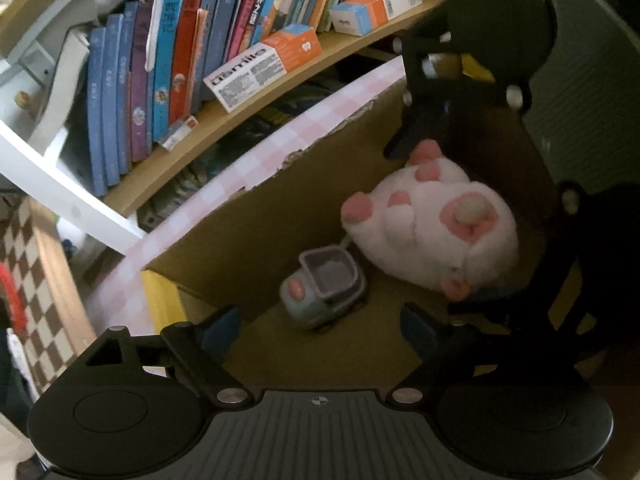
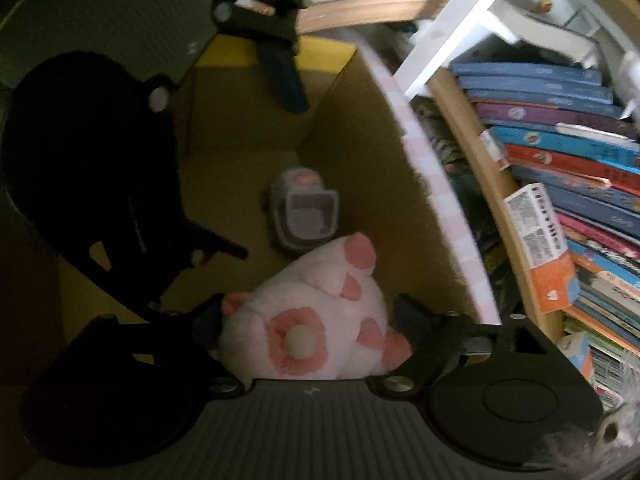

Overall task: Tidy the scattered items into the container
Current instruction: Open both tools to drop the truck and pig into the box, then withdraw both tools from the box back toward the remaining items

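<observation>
An open cardboard box (image 1: 256, 224) (image 2: 384, 184) with a pink checked rim holds a white and pink plush animal (image 1: 440, 224) (image 2: 340, 280) lying on its back. A small grey-blue toy car (image 1: 324, 288) (image 2: 304, 212) sits beside it on the box floor. My left gripper (image 1: 320, 322) hangs open over the box above the toy car, gripping nothing. My right gripper (image 2: 306, 312) is open too, with its fingers on either side of the plush, which rests on the box floor. Each gripper shows as a dark shape in the other's view.
A wooden shelf of upright books (image 1: 160, 64) (image 2: 560, 140) runs close along the box's long side, with small cartons (image 1: 264, 68) (image 2: 540, 240) on its edge. A white frame (image 1: 64, 188) and a brown checked mat (image 1: 32, 280) lie beyond. A yellow flap (image 1: 160, 300) marks one box corner.
</observation>
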`<state>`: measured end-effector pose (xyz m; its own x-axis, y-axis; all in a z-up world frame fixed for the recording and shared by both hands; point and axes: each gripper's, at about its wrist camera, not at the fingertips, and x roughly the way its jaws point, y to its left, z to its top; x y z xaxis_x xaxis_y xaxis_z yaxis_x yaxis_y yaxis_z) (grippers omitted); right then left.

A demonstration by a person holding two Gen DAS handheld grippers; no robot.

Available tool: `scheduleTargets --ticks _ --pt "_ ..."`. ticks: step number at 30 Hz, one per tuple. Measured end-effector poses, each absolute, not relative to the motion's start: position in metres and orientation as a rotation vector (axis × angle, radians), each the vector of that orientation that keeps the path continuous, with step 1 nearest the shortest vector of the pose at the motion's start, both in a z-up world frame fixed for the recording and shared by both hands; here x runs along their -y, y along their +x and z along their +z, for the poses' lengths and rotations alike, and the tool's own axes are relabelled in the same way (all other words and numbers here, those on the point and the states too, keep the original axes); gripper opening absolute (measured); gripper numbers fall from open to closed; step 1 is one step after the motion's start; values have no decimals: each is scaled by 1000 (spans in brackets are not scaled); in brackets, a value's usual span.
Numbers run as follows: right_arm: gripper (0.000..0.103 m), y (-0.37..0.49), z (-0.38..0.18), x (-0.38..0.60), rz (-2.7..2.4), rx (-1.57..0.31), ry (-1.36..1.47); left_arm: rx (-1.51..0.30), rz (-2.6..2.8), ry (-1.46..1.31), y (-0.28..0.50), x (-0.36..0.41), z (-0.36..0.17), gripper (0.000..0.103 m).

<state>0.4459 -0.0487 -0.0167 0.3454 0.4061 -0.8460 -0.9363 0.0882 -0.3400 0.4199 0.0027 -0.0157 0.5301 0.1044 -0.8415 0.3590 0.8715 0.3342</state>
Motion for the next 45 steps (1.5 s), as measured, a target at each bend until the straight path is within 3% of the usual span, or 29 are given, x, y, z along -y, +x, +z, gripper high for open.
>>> scheduleTargets --ticks 21,35,45 --pt "91 395 76 101 984 -431 -874 -771 -124 529 342 8 57 90" --pt "92 314 118 152 793 -377 -712 -575 -48 419 249 -16 107 90" --pt "92 264 117 178 657 -441 -537 -516 -35 301 182 -30 109 90"
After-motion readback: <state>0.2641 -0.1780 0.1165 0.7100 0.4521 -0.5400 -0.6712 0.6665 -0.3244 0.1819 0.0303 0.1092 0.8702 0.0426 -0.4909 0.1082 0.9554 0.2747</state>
